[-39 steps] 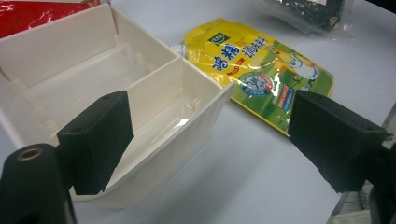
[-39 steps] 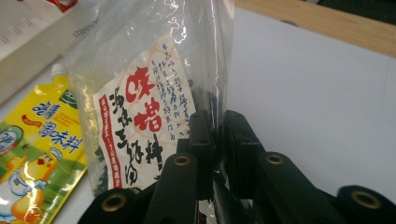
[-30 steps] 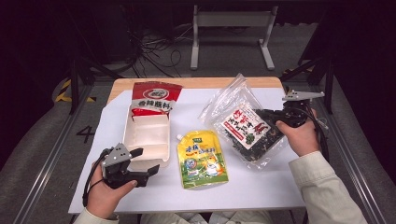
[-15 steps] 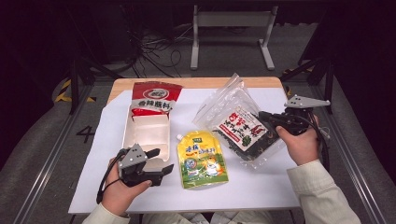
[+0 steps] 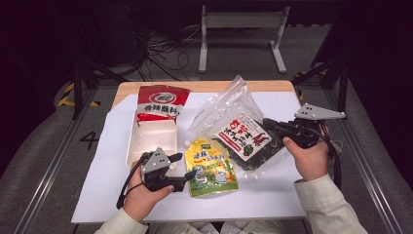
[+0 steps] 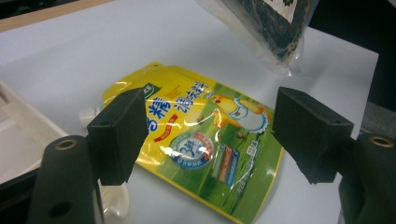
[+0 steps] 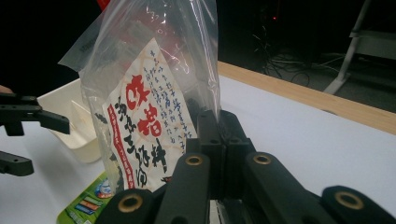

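The right gripper is clamped on the edge of the clear bag, holding it tilted up off the tabletop, right of the yellow pouch. The left gripper stands apart over the pouch's left edge, jaws just narrowed, nothing between them. A second ago it sat farther left, beside the tray.

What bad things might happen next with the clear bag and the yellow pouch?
1. The right hand-held gripper pinches only an edge of the clear seaweed bag, so the slippery plastic might slide out and drop.
2. The left hand-held gripper stands open over the flat yellow pouch; closing there could just push it along the white sheet.
3. The lifted bag hangs near the pouch and could knock it.
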Motion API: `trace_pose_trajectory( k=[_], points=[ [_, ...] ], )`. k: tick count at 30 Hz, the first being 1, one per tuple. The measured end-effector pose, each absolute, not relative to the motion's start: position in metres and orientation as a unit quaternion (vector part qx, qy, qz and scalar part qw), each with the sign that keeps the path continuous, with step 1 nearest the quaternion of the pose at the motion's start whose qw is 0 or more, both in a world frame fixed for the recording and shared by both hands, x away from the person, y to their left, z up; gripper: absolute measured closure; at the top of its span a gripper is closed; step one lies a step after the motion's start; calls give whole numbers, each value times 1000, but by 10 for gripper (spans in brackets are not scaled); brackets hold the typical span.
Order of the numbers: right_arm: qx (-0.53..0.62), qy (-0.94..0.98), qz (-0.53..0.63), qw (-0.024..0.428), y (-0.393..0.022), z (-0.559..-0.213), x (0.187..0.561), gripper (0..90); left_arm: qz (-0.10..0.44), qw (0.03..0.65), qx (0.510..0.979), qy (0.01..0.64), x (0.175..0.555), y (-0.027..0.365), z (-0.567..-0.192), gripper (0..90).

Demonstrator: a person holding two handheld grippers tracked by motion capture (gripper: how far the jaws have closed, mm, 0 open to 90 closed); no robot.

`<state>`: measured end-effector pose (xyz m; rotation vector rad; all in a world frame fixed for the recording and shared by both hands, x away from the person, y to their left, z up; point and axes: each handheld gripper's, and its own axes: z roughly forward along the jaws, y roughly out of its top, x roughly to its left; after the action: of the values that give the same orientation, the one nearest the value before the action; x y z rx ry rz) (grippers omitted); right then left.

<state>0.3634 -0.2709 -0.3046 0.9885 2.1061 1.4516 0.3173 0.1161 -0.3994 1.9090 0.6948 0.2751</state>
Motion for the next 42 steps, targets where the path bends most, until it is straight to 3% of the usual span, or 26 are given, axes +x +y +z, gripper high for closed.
trace_pose_trajectory(
  k=[9, 15, 23, 27, 42],
  points=[
    [351, 741, 537, 195, -264, -309, 356, 895, 87, 527, 797, 283, 323, 92, -402, 410],
    [348, 741, 541, 194, -257, -309, 353, 895, 72, 533, 793, 286, 323, 76, -405, 416],
    [333, 744, 546, 194, -247, -309, 346, 894, 71, 556, 774, 294, 328, 71, -404, 358],
    [327, 746, 548, 191, -241, -310, 344, 894, 64, 569, 768, 287, 331, 71, -403, 385],
    [321, 738, 569, 168, -232, -318, 344, 886, 43, 600, 749, 278, 333, 85, -386, 693]
  ],
)
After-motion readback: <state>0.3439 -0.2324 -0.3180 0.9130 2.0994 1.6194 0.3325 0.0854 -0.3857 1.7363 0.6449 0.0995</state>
